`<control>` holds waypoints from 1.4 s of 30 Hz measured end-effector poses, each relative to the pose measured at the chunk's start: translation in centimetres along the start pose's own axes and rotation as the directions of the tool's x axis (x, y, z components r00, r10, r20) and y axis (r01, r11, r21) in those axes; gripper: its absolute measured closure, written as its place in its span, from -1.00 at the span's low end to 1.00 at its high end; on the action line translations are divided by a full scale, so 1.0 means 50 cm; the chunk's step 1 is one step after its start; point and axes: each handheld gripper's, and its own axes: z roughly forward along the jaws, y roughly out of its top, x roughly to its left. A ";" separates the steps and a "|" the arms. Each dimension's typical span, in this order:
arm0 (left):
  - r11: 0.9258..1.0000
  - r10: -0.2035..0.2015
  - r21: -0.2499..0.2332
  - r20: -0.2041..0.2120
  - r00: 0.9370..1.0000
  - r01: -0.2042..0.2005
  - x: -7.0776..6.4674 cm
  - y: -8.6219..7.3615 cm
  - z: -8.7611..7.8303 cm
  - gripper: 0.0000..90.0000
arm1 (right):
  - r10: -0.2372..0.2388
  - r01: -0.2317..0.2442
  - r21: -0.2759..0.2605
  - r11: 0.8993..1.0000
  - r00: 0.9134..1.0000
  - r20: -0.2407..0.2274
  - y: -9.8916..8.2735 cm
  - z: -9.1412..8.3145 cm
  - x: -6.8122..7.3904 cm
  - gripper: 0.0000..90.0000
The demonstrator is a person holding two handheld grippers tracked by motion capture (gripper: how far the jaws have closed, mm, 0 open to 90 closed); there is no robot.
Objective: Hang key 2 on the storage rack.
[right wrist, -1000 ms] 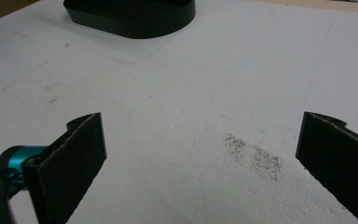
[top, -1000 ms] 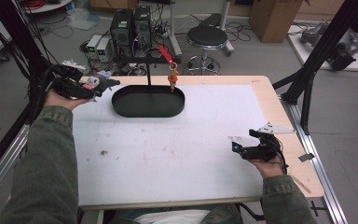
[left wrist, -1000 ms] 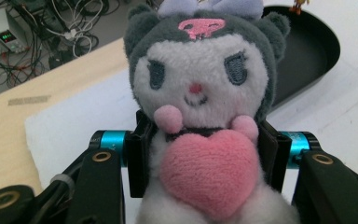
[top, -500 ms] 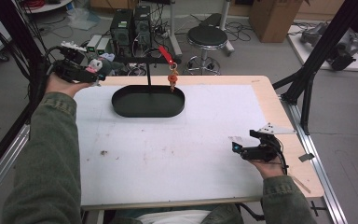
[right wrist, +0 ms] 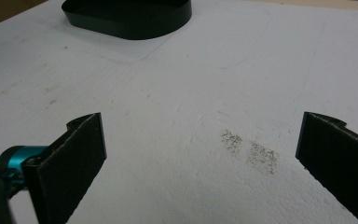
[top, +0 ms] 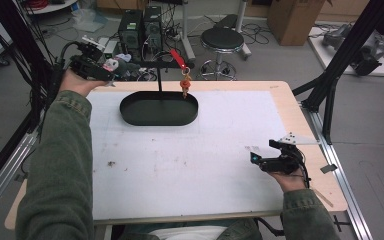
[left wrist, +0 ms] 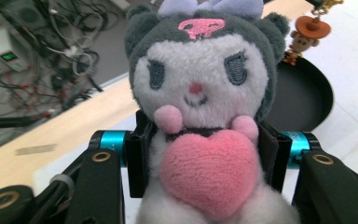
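Your left tongs (top: pixel 111 70) at 10 o'clock clamp the plush toy (left wrist: pixel 205 112); right tongs (top: pixel 258 159) sit level at 4 o'clock on the surface (top: pixel 190 165), jaws wide.

High view looks down from above; both tool views sit low, sharing the black tray (top: pixel 159 110)

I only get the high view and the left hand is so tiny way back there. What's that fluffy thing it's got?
Observer: A plush toy, grey and white with a pink heart on its tummy.
Operator: Is it really squeezed or just sitting there?
Observer: Squeezed. The left tongs press their black pads into both of its sides.
Operator: What's on its head?
Observer: A pale purple bow and a pink skull patch.
Operator: And the right tongs, got anything?
Observer: No. The right tongs stand wide open over the white mat, with only a dark smudge between them.
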 end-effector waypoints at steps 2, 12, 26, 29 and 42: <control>1.000 -0.003 0.007 -0.012 1.000 0.003 -0.001 0.004 0.011 0.10 | 0.000 0.000 0.001 1.000 1.000 0.000 0.000 0.000 0.000 -0.99; 0.996 -0.090 -0.009 -0.061 0.994 0.090 -0.009 0.028 0.033 0.10 | 0.021 -0.021 -0.005 1.000 1.000 -0.010 -0.003 -0.002 -0.003 -0.99; 0.982 -0.185 -0.035 -0.047 0.982 0.184 0.026 0.015 0.031 -0.10 | 0.026 -0.026 0.003 1.000 1.000 -0.009 -0.002 0.002 -0.002 -0.99; 0.980 -0.193 -0.059 -0.033 0.981 0.191 0.027 0.009 0.025 -0.27 | 0.023 -0.023 0.000 1.000 1.000 -0.008 -0.003 0.002 -0.002 -0.99; 0.981 -0.141 -0.133 0.001 0.990 0.139 0.005 -0.040 0.012 -0.86 | 0.016 -0.016 -0.017 1.000 1.000 -0.013 0.000 0.000 -0.001 -0.99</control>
